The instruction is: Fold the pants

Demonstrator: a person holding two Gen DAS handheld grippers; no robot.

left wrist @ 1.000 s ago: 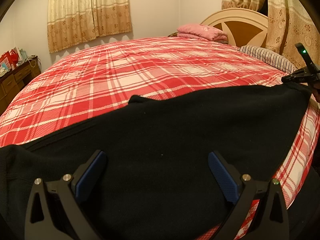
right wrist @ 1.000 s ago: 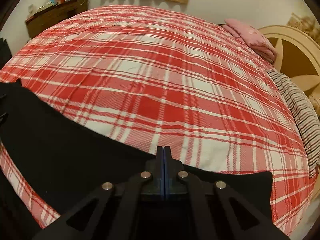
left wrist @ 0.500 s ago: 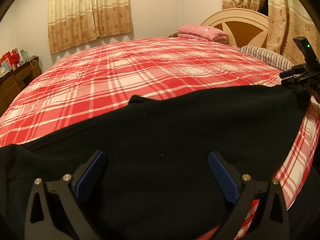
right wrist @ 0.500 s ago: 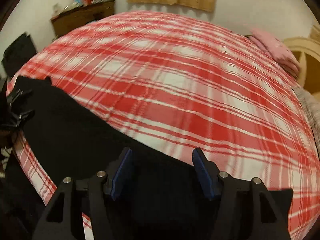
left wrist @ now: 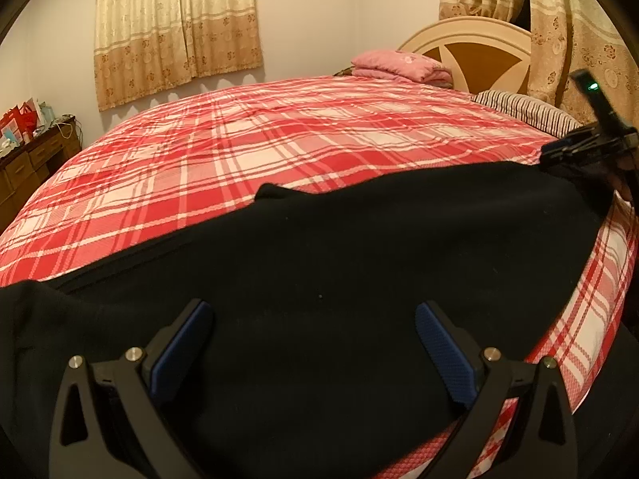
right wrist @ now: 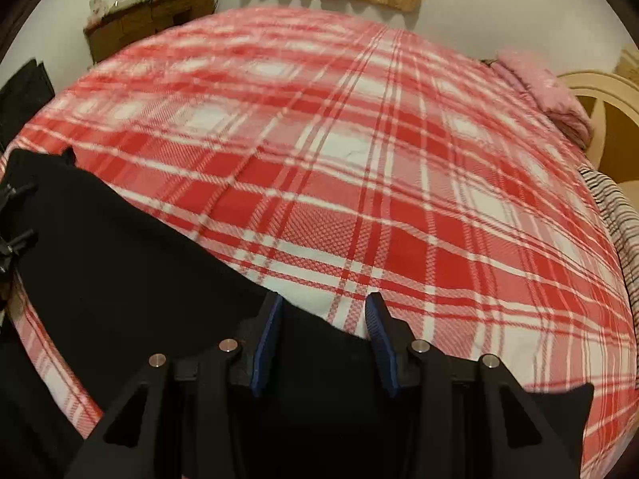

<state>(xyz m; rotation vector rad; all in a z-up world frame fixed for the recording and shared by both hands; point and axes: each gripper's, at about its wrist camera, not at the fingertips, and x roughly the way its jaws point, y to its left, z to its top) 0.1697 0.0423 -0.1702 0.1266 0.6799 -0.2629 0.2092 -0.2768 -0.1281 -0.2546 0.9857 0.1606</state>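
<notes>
Black pants lie spread flat across the near edge of a red plaid bed cover. My left gripper hovers wide open over one end of them, nothing between its blue pads. In the right wrist view, my right gripper sits at the far edge of the pants. Its jaws are closing, with the fabric's edge lying under the gap and the pads not pressing on it. The right gripper also shows at the pants' far right corner in the left wrist view.
A folded pink blanket and a striped pillow lie by the cream headboard. A wooden dresser with clutter stands at the left wall. Curtains hang behind. The bed's near edge drops off below the pants.
The right gripper, shut on the pants' edge a second ago, opened and let go, shifted sideways along the edge, then narrowed its jaws somewhat. The left gripper stayed put.
</notes>
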